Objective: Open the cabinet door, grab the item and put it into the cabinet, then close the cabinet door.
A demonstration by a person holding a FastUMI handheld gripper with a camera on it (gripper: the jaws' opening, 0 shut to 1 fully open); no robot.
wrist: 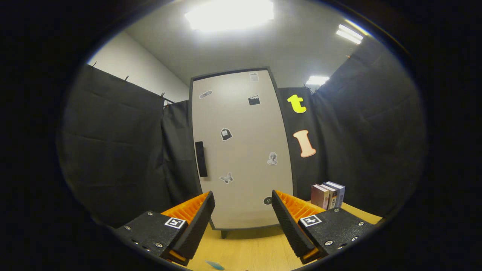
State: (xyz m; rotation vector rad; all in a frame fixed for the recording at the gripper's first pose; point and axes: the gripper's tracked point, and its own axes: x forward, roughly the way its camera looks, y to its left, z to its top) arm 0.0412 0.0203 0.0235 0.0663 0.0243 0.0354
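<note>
The hand-held gripper hangs with fingers apart and empty, facing the closed cabinet door, likely lining up for its handle, while books wait on the surface beside the cabinet.

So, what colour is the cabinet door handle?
Black, on the handle in the gripper view; tongs open.

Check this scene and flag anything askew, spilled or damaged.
Nothing stands out. The tall pale cabinet door with stickers is shut and upright, its black vertical handle intact. The row of books stands upright on the light wooden table. The gripper has its jaws open, holding nothing.
</note>
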